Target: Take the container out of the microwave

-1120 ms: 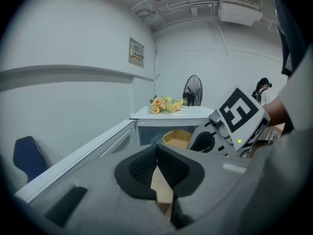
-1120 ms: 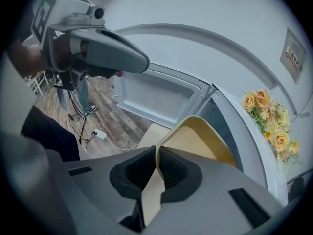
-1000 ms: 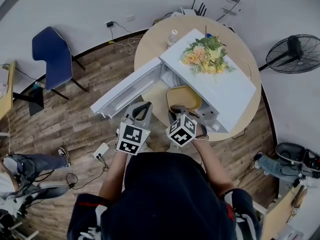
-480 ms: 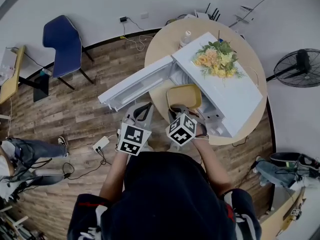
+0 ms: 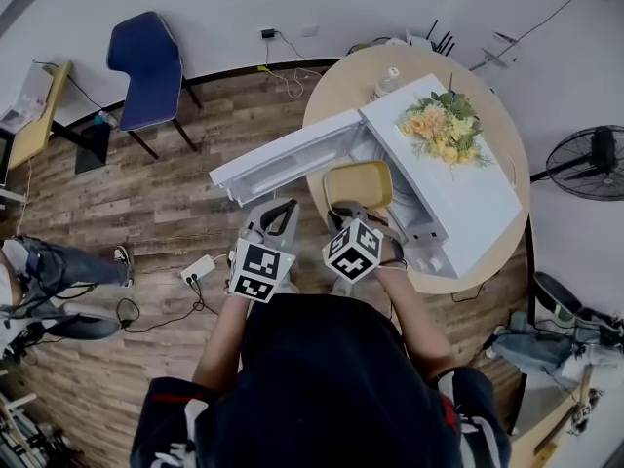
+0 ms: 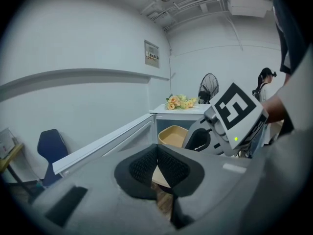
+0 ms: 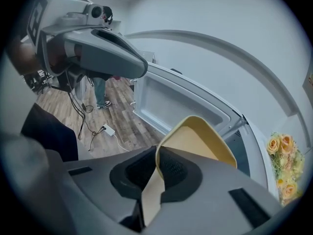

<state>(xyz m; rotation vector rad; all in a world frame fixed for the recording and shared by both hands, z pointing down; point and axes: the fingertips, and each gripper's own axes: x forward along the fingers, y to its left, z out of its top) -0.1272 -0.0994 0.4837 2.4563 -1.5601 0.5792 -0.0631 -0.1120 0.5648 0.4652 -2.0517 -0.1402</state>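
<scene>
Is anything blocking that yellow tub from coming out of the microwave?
Nothing visible is. The door stands swung wide to the side, the right gripper is clamped on the yellow tub at its rim, and the way toward the person is free. The left gripper hangs beside it, apart.

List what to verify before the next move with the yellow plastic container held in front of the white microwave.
1. Grip: ok. The right gripper is shut on the rim of the yellow plastic container.
2. Container out of the white microwave: ok. The head view shows its whole rim in front of the opening.
3. White microwave door: ok, swung wide open to the side.
4. Left gripper: ok, shut with nothing between its jaws.
5. Set-down spot on the round wooden table: cannot tell. The container hides what lies below it.
</scene>
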